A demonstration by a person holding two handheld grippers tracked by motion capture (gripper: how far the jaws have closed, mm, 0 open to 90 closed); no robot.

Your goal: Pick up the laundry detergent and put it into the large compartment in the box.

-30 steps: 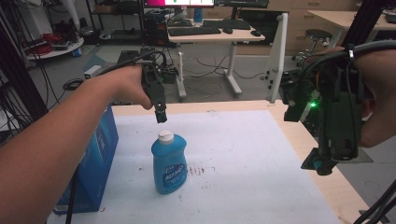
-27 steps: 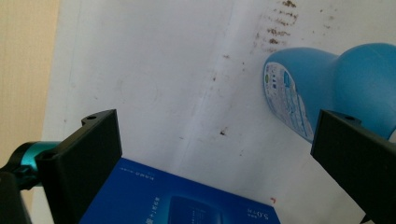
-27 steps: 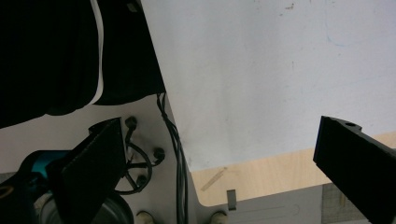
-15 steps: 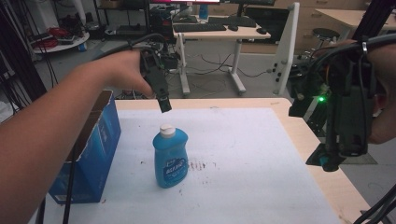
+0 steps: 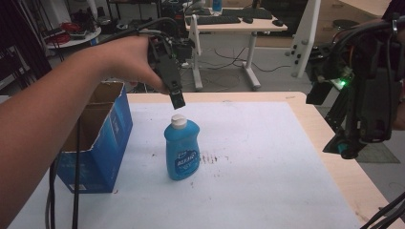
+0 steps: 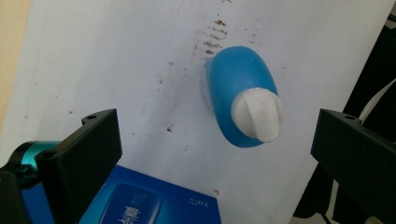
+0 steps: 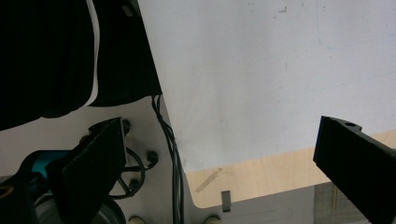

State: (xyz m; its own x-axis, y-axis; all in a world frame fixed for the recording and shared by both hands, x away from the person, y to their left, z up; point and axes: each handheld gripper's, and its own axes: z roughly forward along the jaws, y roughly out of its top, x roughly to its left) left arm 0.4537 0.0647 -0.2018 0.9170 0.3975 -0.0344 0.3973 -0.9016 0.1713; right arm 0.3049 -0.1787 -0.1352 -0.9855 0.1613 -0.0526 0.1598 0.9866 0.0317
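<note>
Left tool (image 6: 212, 144), jaws apart, hovers above the blue bottle (image 6: 240, 95); right tool (image 7: 219, 163) likewise apart.

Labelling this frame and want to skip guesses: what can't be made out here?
- Bottle label text: high view, too small and blurred.
- Box inside: high view, hidden by its wall and the forearm.
- Right tool jaws: high view, hidden behind its own body.

The bottle (image 5: 182, 150) is bright blue with a white cap (image 5: 178, 121) and a blue label in white lettering. The open box (image 5: 100, 138) near the table's left edge is blue outside and brown inside. The table (image 5: 267, 157) is white, speckled with brown stains (image 5: 208, 158), with pale wood edges.
</note>
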